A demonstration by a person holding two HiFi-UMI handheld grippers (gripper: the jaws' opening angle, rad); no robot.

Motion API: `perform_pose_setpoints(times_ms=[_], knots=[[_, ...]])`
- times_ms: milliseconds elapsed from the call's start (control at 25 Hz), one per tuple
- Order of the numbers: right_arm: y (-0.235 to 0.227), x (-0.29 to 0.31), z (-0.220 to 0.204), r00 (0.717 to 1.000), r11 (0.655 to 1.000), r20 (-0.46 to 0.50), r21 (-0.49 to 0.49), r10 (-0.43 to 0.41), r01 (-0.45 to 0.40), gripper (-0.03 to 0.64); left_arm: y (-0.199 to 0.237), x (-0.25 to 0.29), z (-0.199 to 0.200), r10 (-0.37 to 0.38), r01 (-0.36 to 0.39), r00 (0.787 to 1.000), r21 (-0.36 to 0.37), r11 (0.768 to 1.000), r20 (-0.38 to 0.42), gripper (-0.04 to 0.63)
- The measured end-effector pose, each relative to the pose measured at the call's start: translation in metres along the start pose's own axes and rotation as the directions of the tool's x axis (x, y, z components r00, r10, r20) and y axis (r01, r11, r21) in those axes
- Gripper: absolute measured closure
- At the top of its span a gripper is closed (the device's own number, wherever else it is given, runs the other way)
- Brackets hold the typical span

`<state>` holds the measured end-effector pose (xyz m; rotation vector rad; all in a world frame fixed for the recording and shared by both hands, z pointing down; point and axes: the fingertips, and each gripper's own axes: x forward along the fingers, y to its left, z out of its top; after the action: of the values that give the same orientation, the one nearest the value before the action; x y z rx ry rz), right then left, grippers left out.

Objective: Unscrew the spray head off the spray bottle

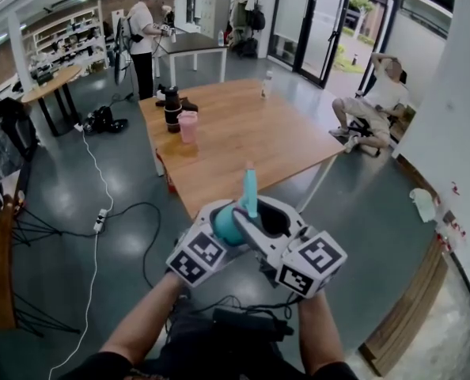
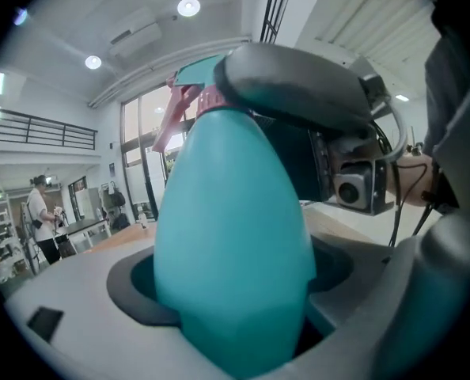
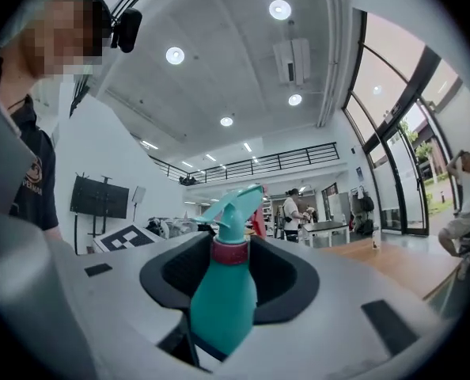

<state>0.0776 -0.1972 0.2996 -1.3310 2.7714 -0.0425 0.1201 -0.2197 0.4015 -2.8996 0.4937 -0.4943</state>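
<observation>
Spray bottle (image 3: pixel 223 299) between our tools.
Our left tool (image 1: pixel 217 234) is clenched on its teal body; our right tool (image 1: pixel 278 226) stands released around it, spray head (image 3: pixel 233 206) on.

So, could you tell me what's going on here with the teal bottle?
A person is working on a teal spray bottle with two handheld grippers. The left claw is clamped on its body, holding it up in front of a wooden table. The right claw stands open around the bottle. The spray head is not yet off, sitting above a red collar.
</observation>
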Motion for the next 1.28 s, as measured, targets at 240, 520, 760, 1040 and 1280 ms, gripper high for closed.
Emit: perform_pose_setpoints(times_ms=[240, 520, 760, 1040, 1280], knots=[[0.002, -0.005, 0.000, 0.999, 0.999, -0.005, -0.010, 0.047, -0.047, 0.474, -0.008, -0.002, 0.002, -0.047, 0.047, 0.999, 0.017, 0.999, 0.004, 0.160], [0.013, -0.014, 0.002, 0.984, 0.984, -0.005, 0.009, 0.180, -0.180, 0.477, -0.028, -0.014, 0.004, -0.221, 0.221, 0.975, 0.052, 0.974, 0.000, 0.160], [0.029, -0.026, 0.006, 0.939, 0.939, 0.011, -0.017, 0.343, -0.343, 0.477, -0.057, -0.028, 0.010, -0.424, 0.422, 0.905, 0.060, 0.904, 0.027, 0.160], [0.040, -0.032, 0.005, 0.885, 0.886, 0.024, -0.016, 0.464, -0.464, 0.477, -0.073, -0.041, 0.013, -0.552, 0.547, 0.831, 0.080, 0.833, 0.065, 0.160], [0.013, -0.017, 0.004, 0.969, 0.970, 0.032, 0.009, 0.243, -0.243, 0.469, -0.030, -0.022, 0.007, -0.315, 0.317, 0.947, -0.019, 0.948, 0.065, 0.160]])
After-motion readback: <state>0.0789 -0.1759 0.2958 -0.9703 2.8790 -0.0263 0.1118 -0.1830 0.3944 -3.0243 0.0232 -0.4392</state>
